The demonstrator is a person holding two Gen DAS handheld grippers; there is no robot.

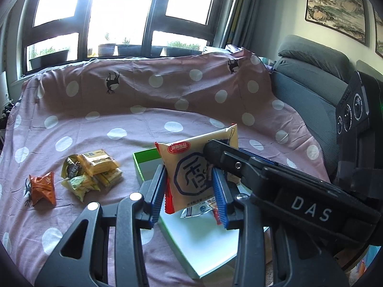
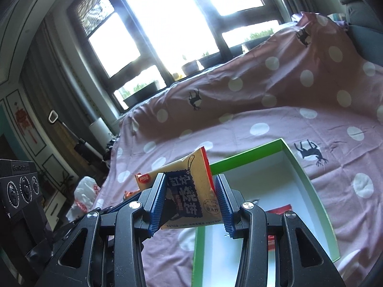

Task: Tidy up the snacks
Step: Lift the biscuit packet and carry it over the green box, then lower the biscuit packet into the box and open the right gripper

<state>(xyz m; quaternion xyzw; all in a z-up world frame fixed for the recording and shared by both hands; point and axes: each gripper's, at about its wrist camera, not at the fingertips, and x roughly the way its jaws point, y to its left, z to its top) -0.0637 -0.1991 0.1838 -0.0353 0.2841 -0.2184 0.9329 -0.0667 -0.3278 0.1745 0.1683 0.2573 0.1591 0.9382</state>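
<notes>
Jaws hide snack pile (image 1: 93,174) from right view.

Snack pile (image 1: 92,174) left of box (image 1: 205,244)

Blown-out daylight floods through the window (image 1: 124,12), fisheye edges darkly vignetted and curved

Pink white-dotted sheet (image 1: 148,129), green-rimmed white box (image 2: 308,177), tan packet (image 1: 191,179), perhaps red-edged.
</notes>
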